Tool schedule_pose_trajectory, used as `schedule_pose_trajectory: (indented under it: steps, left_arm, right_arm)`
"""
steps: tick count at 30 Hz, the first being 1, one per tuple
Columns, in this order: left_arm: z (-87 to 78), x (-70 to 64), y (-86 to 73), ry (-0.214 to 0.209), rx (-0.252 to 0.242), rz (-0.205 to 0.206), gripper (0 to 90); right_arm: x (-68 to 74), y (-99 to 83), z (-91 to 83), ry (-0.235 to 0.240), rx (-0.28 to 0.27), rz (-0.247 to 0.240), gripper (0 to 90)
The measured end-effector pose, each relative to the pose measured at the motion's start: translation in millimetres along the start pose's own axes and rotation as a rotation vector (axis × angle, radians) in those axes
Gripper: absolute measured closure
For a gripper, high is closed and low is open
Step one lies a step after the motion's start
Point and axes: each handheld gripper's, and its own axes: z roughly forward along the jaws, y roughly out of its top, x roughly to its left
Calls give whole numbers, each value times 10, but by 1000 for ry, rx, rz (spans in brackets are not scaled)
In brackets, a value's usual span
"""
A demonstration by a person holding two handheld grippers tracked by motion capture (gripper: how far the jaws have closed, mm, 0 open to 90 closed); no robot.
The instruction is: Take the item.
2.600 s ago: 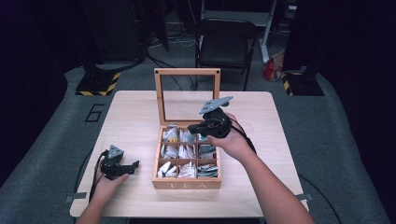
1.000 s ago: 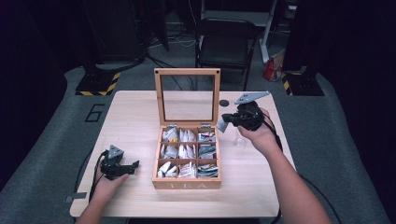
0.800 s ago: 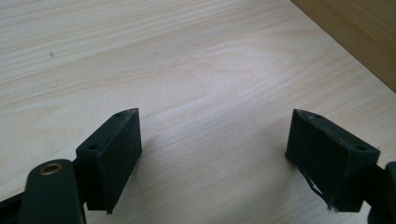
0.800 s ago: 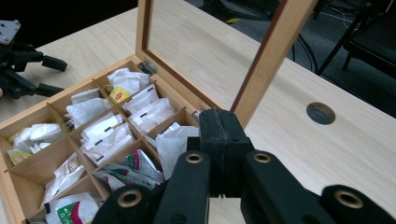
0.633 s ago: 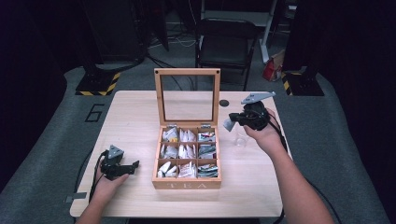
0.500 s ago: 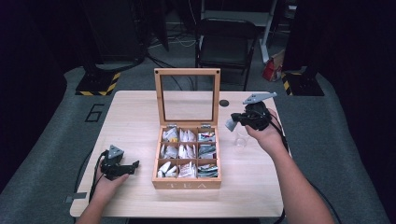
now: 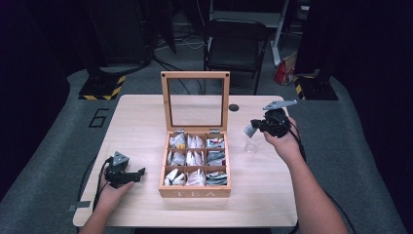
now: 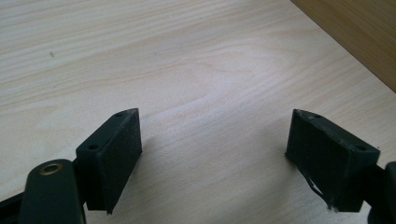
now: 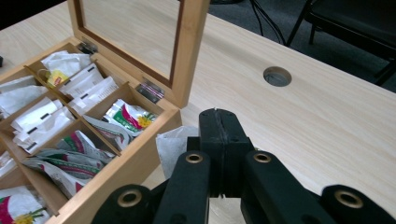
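While held above the table (image 7: pixel 146 122) to the right of the tea box (image 7: pixel 195 191), right gripper (image 7: pixel 254 127) clamped on a tea bag (image 7: pixel 249 129). In the right gripper view, jaws pressed flat together, with the pale sachet (image 9: pixel 173 144) sticking out at their left side, just beside the box's near corner. Sachet pinched by one edge, rest of it hanging free toward the box; not touching the wood as far as can be told.

Tea box open, glass lid (image 7: pixel 196 102) upright, nine compartments stocked with sachets. Small clear cup (image 7: pixel 252 145) on the table directly below the gripped tea bag, apart from it.

Left gripper (image 7: pixel 136 174) resting low at the table's near left, well apart from the box. Jaws wide apart in the left gripper view (image 8: pixel 212 144), bare wood between them, nothing held. Box wall (image 8: pixel 359 32) visible at upper right there.
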Motion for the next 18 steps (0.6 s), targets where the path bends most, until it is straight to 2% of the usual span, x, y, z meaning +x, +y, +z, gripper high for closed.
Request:
schedule_pose_trajectory:
  steps: [18]
  left_arm:
    - [1, -2, -1, -4, 0, -5, 178]
  right_arm:
    - [-90, -162, 137, -39, 16, 29, 900]
